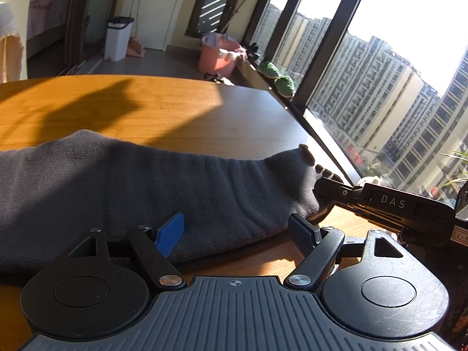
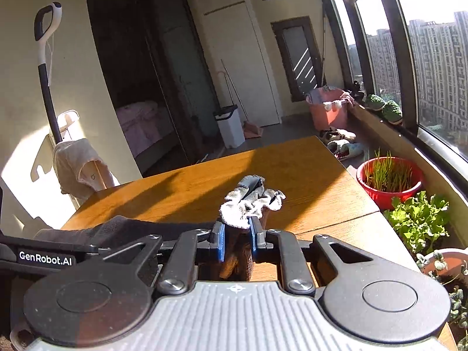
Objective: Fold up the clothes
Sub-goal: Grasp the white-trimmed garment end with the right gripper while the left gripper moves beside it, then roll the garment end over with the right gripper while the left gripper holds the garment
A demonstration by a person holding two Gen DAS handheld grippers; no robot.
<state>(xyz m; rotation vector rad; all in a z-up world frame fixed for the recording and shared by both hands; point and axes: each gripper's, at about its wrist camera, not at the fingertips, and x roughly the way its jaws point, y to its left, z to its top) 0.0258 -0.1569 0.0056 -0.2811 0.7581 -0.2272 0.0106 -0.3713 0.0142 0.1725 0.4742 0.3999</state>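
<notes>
Left tongs (image 1: 238, 232) sit low in the left wrist view, blue pads spread wide with nothing between them, the left pad (image 1: 170, 238) lying against the dark grey garment (image 1: 131, 187). That garment stretches across the middle of the frame from the left edge to the right, lying on the wooden table (image 1: 140, 108), with half the tabletop in sun and half in shadow. At the right of the frame the right tongs (image 1: 327, 188) come in from the edge and clamp the garment's scalloped end (image 1: 307, 153).

Over to the right wrist view: the right tongs (image 2: 237, 241) are pressed together at lower centre, pinching a bunched fold of the garment (image 2: 251, 201). The cloth ruffles up pale in the sunlight just above the pads (image 2: 221, 244), and the rest of it trails off dark toward the lower left of the frame. The left tongs' body (image 2: 44, 257) shows at the lower left edge, right beside that trailing cloth.

Beyond the table, a pink basket (image 1: 218, 55) stands on the floor at upper centre of the left view, and a white bin (image 1: 118, 39) stands further left. In the right view, a red pot of grass (image 2: 390, 181) sits at the right, just off the table's far corner, with leafy green plants (image 2: 418, 219) below it.
</notes>
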